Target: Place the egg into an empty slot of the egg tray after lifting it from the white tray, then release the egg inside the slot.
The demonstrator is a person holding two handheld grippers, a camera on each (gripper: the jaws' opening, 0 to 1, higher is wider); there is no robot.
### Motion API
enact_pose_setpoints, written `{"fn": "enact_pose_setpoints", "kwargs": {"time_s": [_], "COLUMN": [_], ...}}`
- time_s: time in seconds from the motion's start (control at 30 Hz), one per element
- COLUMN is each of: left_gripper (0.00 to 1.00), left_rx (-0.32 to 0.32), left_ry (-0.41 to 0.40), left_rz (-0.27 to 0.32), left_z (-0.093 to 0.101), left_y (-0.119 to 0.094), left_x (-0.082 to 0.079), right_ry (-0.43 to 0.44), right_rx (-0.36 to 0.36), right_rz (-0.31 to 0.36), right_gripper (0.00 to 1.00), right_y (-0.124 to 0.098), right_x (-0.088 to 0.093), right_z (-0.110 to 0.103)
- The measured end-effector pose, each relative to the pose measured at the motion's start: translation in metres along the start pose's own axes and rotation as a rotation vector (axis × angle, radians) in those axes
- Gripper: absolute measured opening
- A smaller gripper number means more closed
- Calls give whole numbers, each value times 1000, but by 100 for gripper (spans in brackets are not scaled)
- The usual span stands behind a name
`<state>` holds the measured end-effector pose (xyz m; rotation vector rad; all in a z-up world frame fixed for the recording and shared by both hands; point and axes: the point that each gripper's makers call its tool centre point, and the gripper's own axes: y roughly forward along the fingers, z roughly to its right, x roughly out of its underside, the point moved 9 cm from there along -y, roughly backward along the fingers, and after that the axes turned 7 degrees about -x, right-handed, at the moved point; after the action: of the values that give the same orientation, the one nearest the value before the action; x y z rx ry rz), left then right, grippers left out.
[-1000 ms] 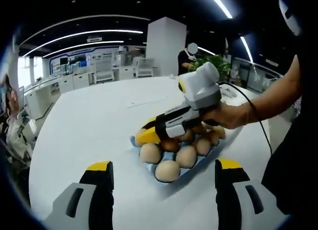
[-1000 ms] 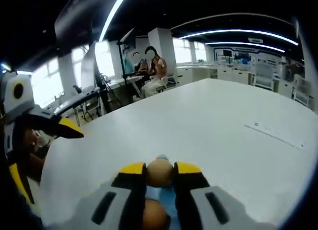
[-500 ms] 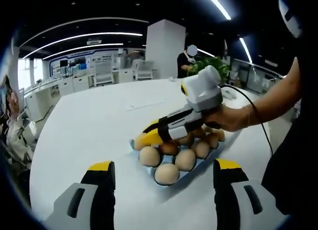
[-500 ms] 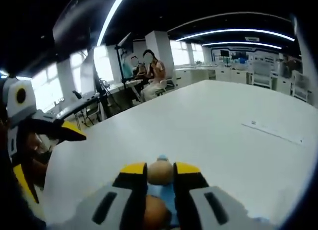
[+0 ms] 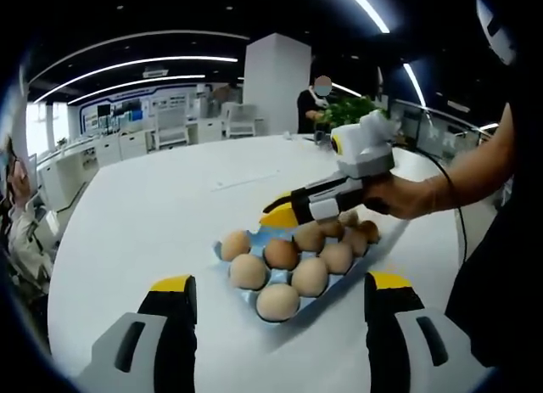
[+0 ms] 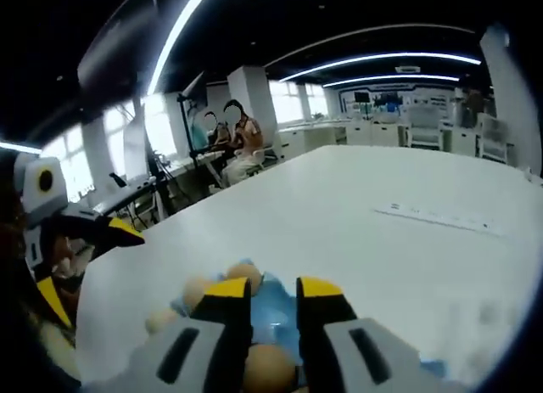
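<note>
The egg tray [image 5: 254, 301], pale blue on the broad white table [image 5: 144, 215], held nine or so brown eggs as I watched from the left gripper view. The newest egg [image 5: 235, 244] sat alone in the far-left corner slot, apart from any jaw. Half a second earlier my right gripper [image 5: 287, 211] had pinched it between its yellow tips; it had since let go and drawn back above the tray, and its jaws stood slightly parted with nothing between them in the right gripper view. My left gripper [image 5: 276, 301] hung near the tray, jaws spread wide and empty. I judged the placing and release done; no white tray was visible.
</note>
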<state>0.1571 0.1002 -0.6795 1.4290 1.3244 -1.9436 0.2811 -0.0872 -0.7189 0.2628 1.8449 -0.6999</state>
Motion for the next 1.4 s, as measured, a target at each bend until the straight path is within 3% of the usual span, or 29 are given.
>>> {"fn": "enact_pose_setpoints", "kwargs": {"time_s": [0.43,0.8,1.0,1.4], "left_gripper": [81,81,81,81], "left_rx": [6,17,16,12], "left_ry": [9,14,16,14], "left_rz": [0,2,7,8], "left_z": [1,3,3,3], "left_y": [1,2,3,3], "left_x": [-1,-2,-3,-3], "right_ry": [5,34,50,73], "right_rx": [127,403,500,551], "right_rz": [38,93,88,36], "right_gripper": [21,21,21,23], "right_y": [-51,-127,-155,-163], "right_x": [7,16,25,46], "right_z": [31,83,103,114]}}
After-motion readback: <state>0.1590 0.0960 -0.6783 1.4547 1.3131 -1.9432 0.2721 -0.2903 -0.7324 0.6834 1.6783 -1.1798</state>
